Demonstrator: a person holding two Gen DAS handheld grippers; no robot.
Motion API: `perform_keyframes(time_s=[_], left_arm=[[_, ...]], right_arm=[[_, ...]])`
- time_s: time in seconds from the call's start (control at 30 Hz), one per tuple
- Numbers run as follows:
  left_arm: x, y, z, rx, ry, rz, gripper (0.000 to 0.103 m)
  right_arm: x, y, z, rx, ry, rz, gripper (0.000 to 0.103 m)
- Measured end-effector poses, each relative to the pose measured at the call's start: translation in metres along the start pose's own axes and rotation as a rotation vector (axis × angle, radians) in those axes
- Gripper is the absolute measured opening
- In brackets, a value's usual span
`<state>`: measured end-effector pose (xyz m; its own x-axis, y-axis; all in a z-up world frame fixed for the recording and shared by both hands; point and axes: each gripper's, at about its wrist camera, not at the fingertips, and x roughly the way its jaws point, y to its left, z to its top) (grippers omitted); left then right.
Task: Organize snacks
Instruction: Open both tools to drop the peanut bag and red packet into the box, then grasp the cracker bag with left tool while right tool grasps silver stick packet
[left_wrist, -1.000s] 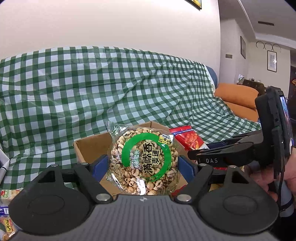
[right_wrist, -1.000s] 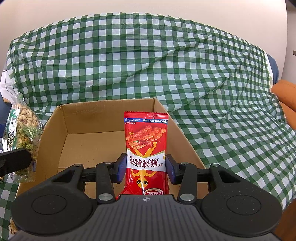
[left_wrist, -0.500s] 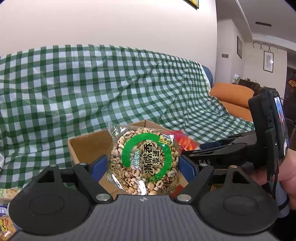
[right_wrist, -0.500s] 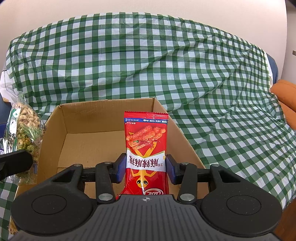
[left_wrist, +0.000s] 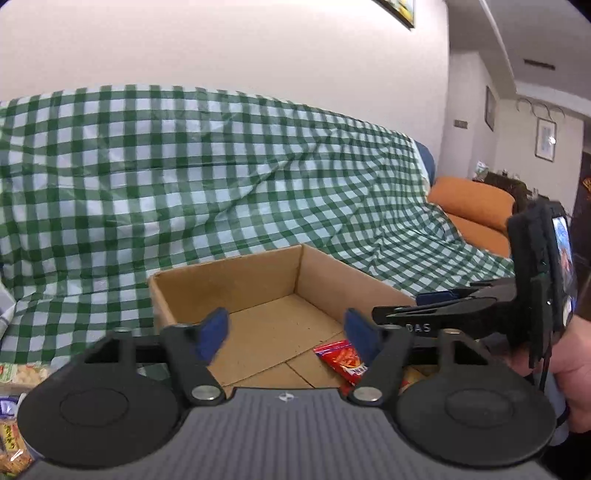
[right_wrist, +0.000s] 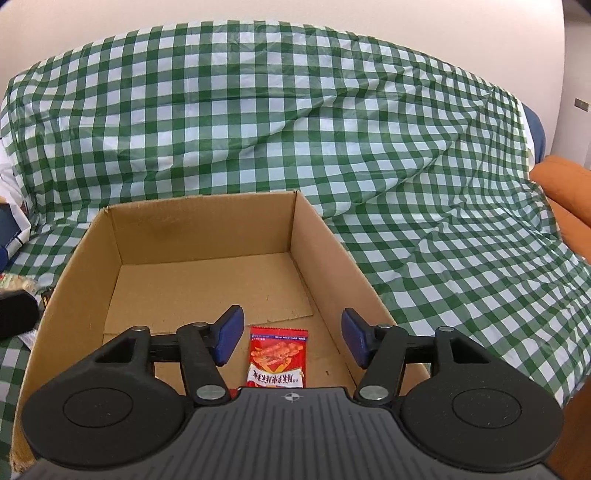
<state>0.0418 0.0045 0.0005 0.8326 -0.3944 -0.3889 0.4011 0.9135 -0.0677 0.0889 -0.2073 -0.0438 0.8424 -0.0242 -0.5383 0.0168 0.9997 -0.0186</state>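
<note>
An open cardboard box (right_wrist: 207, 229) sits on the checked cloth. A red snack packet (right_wrist: 279, 354) lies flat on its floor near the front. My right gripper (right_wrist: 291, 339) hovers over that packet with its jaws opening, and the blue pads stand clear of it on both sides. My left gripper (left_wrist: 286, 334) hangs over the box's (left_wrist: 229, 284) near left corner, its jaws closing on nothing. In the left wrist view the red packet (left_wrist: 338, 354) shows beside the right pad, and the right gripper (left_wrist: 413, 306) reaches in from the right. The peanut bag is out of sight.
A green-and-white checked cloth (right_wrist: 295, 129) drapes the sofa behind and around the box. An orange cushion (left_wrist: 472, 199) lies at the right. Loose snack packets (left_wrist: 14, 446) lie at the lower left. A person's hand (left_wrist: 576, 362) holds the right gripper.
The left gripper let go of the peanut bag, which dropped from view. The right gripper released the red packet, which now lies flat in the box. The right jaws widened and the left narrowed.
</note>
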Motion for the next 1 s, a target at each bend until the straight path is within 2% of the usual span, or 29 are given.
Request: perform_keyframes(time_s=[0.03, 0.07, 0.1, 0.23, 0.3, 0.37, 0.43, 0.5, 0.57, 0.63, 0.73, 0.83, 0.9, 1.0], left_arm=[[-0.002, 0.004, 0.001, -0.009, 0.002, 0.007, 0.047], [-0.005, 0.007, 0.001, -0.019, 0.005, 0.019, 0.033], [-0.008, 0.013, 0.001, -0.033, 0.009, 0.037, 0.027], [-0.018, 0.043, 0.006, -0.138, 0.023, 0.111, 0.026], [-0.024, 0.062, 0.009, -0.201, 0.034, 0.168, 0.026], [-0.029, 0.084, 0.01, -0.26, 0.056, 0.248, 0.027], [-0.036, 0.108, 0.007, -0.325, 0.076, 0.372, 0.027], [-0.049, 0.131, -0.002, -0.365, 0.055, 0.517, 0.032], [-0.055, 0.156, -0.016, -0.427, 0.053, 0.596, 0.032], [-0.06, 0.183, -0.033, -0.534, 0.054, 0.617, 0.032], [-0.058, 0.206, -0.051, -0.626, 0.082, 0.627, 0.032], [-0.05, 0.216, -0.063, -0.63, 0.116, 0.637, 0.038], [-0.039, 0.222, -0.068, -0.656, 0.154, 0.634, 0.048], [-0.027, 0.225, -0.078, -0.663, 0.211, 0.634, 0.051]], right_arm=[[-0.001, 0.001, 0.0, 0.005, -0.007, 0.0, 0.064], [-0.002, 0.002, 0.0, 0.01, -0.019, 0.002, 0.065], [-0.004, 0.003, 0.0, 0.011, -0.03, 0.005, 0.065], [-0.014, 0.012, -0.002, 0.004, -0.091, 0.027, 0.063], [-0.019, 0.018, -0.002, -0.007, -0.126, 0.057, 0.05], [-0.025, 0.024, -0.001, -0.021, -0.154, 0.107, 0.034], [-0.03, 0.033, 0.0, -0.043, -0.172, 0.158, 0.029], [-0.035, 0.045, 0.004, -0.078, -0.177, 0.198, 0.029], [-0.042, 0.059, 0.009, -0.102, -0.172, 0.241, 0.029], [-0.049, 0.073, 0.014, -0.119, -0.157, 0.296, 0.029], [-0.056, 0.109, 0.016, -0.197, -0.131, 0.379, 0.029], [-0.056, 0.155, 0.014, -0.306, -0.083, 0.43, 0.029], [-0.051, 0.19, 0.012, -0.401, -0.053, 0.437, 0.029], [-0.037, 0.233, 0.006, -0.498, -0.01, 0.454, 0.029]])
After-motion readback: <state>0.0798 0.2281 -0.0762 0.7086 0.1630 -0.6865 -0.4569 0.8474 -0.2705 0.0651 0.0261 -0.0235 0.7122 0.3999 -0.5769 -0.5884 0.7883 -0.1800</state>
